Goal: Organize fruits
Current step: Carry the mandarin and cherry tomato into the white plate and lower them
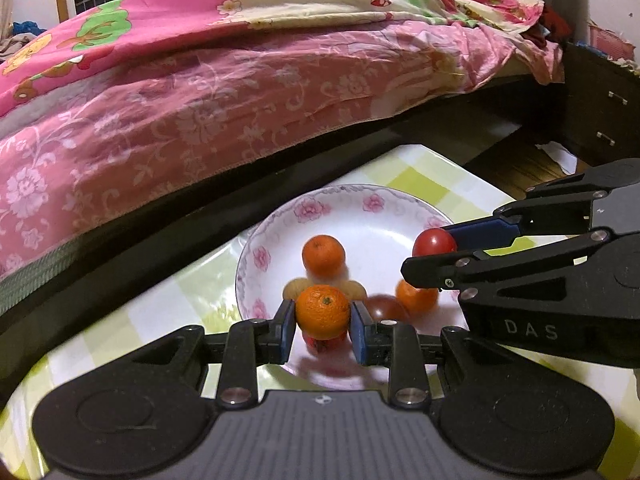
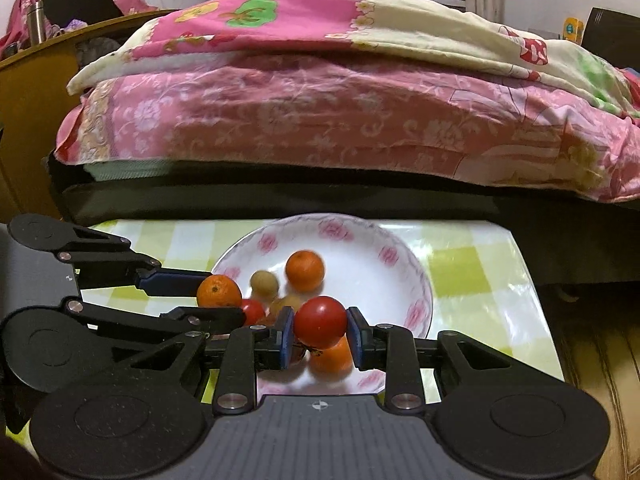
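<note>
L gripper (image 1: 322,317), lower centre of its own view: jaws are pinching an orange (image 1: 322,311) across its middle, pads nearly closed on both sides, fruit hanging over the bowl (image 1: 256,240). R gripper (image 2: 320,331), lower centre of its view: jaws are clamping a tomato (image 2: 320,322) the same way, also above the bowl.

Handling, as I judge it: orange is light, firm, skin a bit grippy, so a pinch at the widest part is holding fine. Tomato is smooth, soft, bruises easily; go gentle, grip at widest girth, else it's slipping out or splitting.

Still lying in the bowl: another orange (image 1: 323,255), pale small fruits (image 2: 264,283), more red and orange ones partly hidden behind the jaws. Bowl is sitting on the checked worktop (image 2: 460,272); bed (image 2: 320,120) filling upper frame.
</note>
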Action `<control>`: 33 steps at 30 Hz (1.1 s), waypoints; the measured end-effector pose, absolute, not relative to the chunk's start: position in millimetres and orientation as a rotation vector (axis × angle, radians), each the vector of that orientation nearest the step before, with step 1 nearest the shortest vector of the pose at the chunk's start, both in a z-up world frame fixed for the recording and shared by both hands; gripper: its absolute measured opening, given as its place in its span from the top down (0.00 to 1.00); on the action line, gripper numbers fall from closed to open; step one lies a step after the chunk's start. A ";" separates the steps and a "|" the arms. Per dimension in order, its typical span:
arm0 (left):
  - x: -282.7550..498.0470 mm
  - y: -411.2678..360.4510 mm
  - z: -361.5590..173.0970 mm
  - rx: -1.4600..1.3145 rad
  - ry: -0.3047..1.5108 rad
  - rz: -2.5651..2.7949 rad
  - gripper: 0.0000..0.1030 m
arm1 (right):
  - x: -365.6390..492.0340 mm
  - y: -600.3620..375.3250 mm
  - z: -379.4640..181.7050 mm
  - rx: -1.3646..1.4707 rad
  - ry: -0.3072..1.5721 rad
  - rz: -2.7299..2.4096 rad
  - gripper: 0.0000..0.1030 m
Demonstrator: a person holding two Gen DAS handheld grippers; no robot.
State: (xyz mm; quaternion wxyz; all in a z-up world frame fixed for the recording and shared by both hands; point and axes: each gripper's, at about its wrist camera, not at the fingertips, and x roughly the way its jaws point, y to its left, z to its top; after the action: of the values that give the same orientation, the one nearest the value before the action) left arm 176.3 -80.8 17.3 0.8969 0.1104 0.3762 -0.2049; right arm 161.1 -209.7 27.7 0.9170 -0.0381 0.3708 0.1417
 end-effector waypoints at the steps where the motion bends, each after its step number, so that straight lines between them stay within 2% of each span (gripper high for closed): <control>1: 179.6 -81.9 14.9 0.229 0.782 -0.423 0.64 | 163.1 -210.7 26.4 -0.077 0.762 0.290 0.76; 14: 208.7 -90.1 -2.0 0.224 0.778 -0.408 0.64 | 197.5 -219.5 9.0 -0.074 0.766 0.278 0.76; 33: 208.7 -94.7 -4.3 0.246 0.762 -0.402 0.64 | 208.8 -224.7 0.6 -0.068 0.774 0.270 0.71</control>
State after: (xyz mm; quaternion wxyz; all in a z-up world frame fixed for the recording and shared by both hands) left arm 208.7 -94.7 -4.3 0.9013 0.1191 0.3682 -0.1945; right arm 208.8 -224.7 0.6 0.9167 -0.0333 0.3760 0.1313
